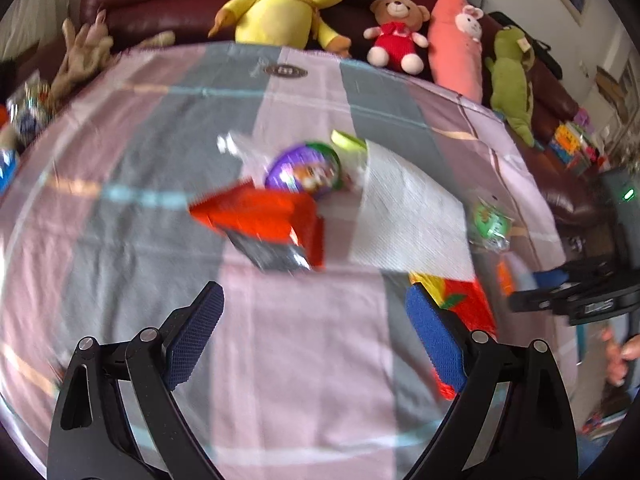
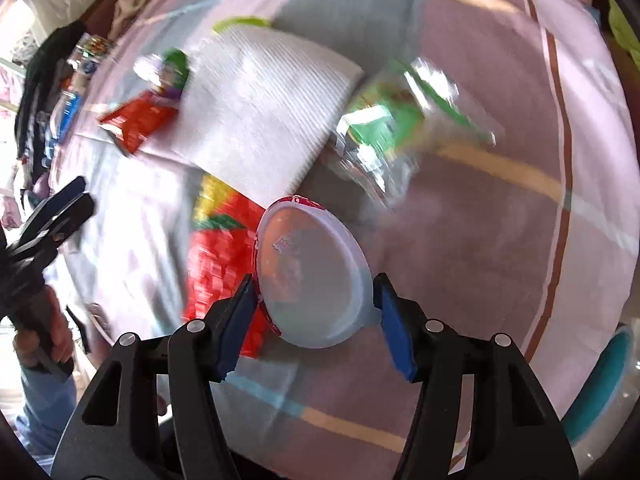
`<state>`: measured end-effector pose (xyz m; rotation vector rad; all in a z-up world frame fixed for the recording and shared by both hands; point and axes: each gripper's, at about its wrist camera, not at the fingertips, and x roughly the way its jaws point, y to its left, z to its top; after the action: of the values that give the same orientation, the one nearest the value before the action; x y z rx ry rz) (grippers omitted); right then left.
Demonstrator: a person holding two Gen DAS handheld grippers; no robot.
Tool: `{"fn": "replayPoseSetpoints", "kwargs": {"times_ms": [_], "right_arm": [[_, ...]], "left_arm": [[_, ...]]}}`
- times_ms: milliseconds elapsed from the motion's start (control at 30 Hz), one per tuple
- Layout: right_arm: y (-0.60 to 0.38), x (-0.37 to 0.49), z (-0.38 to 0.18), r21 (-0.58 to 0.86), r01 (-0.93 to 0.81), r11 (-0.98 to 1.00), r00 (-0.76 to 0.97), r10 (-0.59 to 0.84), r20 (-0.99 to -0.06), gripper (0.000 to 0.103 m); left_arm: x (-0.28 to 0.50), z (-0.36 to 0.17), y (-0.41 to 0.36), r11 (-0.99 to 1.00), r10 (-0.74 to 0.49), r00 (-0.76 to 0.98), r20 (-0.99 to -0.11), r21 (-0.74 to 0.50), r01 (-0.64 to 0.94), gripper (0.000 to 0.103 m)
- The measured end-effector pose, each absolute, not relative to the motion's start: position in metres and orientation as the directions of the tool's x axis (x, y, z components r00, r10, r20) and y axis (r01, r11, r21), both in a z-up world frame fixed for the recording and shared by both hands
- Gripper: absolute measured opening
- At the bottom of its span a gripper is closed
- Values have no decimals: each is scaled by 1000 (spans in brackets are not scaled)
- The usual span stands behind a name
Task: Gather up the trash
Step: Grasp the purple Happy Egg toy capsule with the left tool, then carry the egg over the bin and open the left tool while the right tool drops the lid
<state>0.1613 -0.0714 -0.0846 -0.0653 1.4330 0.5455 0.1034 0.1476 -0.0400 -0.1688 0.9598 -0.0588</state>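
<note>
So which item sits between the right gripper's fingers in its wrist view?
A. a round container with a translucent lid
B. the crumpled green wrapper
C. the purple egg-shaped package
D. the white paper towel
A: the round container with a translucent lid lies between the right gripper fingers, both blue pads at its rim.

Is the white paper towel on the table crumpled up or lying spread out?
Spread out. The white paper towel lies flat on the tablecloth, its ribbed sheet open and edges straight, with one corner overlapping the red wrapper.
</note>
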Motion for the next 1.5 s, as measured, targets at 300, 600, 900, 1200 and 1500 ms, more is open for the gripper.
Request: {"fn": "replayPoseSetpoints", "kwargs": {"times_ms": [300, 600, 900, 1200, 1500], "right_arm": [[-49, 194, -55, 310, -399, 863, 72, 367, -928, 57], [-50, 225, -68, 359, -350, 865, 36, 395, -918, 57], [-54, 229, -83, 379, -336, 862, 19, 409, -912, 57], [-79, 202, -60, 381, -349, 856, 68, 429, -901, 57], [-135, 160, -41, 382, -321, 867, 126, 438, -890, 57]], "left_arm": [[171, -32, 141, 984, -93, 572, -815, 14, 180, 92], [218, -68, 134, 958, -30, 522, -853, 124, 258, 84], [209, -72, 128, 967, -97, 530, -842, 46, 249, 56], [159, -39, 93, 968, -158, 563, -811, -14, 252, 56], [103, -22, 56, 956, -261, 566, -782, -128, 265, 56]]}}
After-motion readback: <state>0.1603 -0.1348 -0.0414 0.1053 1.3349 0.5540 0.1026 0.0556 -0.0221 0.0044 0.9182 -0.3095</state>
